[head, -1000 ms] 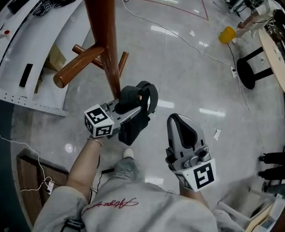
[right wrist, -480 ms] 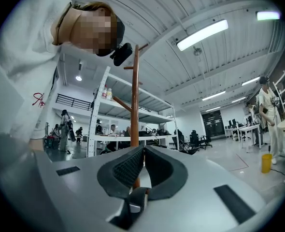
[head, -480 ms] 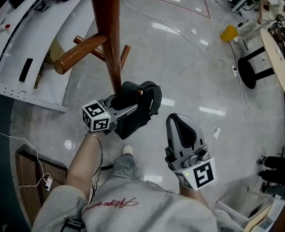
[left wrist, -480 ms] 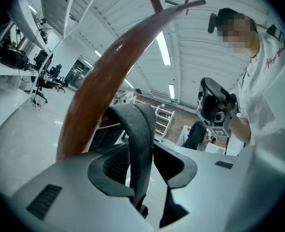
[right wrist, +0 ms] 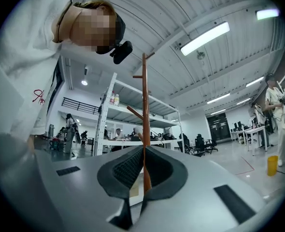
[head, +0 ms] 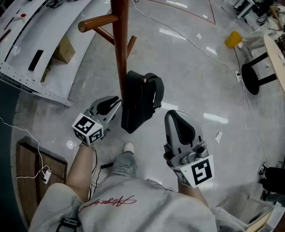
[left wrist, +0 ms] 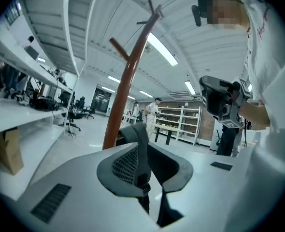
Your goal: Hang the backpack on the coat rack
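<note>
While the left gripper (head: 114, 102) is sitting just left of the pole, its fingers are closing with nothing pinched between them. In its own view the backpack (head: 138, 105) is only showing beyond the gap, not in it

Next over, the coat rack (head: 119, 42) is standing mid-frame: brown wooden pole, angled pegs

Just right of the pole, and touching it, the backpack is hanging. Its top loop is seemingly sitting over a short low peg whose tip is poking out above it, and the body is dangling, seemingly clear of the floor

Further right, the right gripper (head: 175, 117) is hovering apart from the backpack, fingers barely parted and gripping nothing

Handling read: it's looking like soft black fabric, light and limp, so I'm expecting sag and swing rather than slip. If it's needing re-seating, I'm going for the top loop or a shoulder strap; pinching the body is just bunching cloth
</note>
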`<state>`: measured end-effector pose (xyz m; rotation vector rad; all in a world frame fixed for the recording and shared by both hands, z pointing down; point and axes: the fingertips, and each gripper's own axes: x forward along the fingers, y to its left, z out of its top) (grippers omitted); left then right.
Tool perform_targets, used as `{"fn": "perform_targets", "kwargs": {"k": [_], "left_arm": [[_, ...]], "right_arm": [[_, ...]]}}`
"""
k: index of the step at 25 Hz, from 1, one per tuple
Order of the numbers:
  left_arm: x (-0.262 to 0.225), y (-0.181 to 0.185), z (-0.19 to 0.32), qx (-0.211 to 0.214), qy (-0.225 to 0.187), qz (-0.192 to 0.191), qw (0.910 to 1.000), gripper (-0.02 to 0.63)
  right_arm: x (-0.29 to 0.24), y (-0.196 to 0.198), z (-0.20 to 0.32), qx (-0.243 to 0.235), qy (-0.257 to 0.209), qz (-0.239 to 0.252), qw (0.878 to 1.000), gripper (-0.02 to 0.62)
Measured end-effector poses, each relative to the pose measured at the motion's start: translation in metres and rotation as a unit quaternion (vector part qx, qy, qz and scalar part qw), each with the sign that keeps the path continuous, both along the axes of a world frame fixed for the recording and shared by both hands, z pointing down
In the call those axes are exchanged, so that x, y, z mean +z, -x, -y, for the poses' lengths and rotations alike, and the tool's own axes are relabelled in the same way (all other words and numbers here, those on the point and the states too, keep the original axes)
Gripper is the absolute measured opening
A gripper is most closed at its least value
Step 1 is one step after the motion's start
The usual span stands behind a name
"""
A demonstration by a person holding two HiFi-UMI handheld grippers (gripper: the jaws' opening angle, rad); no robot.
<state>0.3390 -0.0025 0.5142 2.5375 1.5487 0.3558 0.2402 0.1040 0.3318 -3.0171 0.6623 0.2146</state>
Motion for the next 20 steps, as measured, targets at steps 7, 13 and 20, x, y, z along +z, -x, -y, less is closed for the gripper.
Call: {"fn": "perform_targets", "kwargs": {"k": [7, 13, 20], "left_arm": [[-0.088, 0.114, -0.011, -0.032, 0.03, -0.097, 0.9944, 0.02], [-0.129, 0.227, -0.014, -0.091, 0.027, -0.102, 0.9903, 0.017], [-0.153, 0.335, -0.027, -0.098, 0.024, -0.078, 0.9919, 0.017]], "right_arm": [[-0.025, 0.085, 0.017, -0.028, -0.004, -0.037, 0.999, 0.02], [-0.026, 0.186, 0.022, -0.033, 0.0, -0.041, 0.999, 0.02], [-0.032, 0.269, 0.035, -0.047, 0.004, -0.035, 0.998, 0.02]]}}
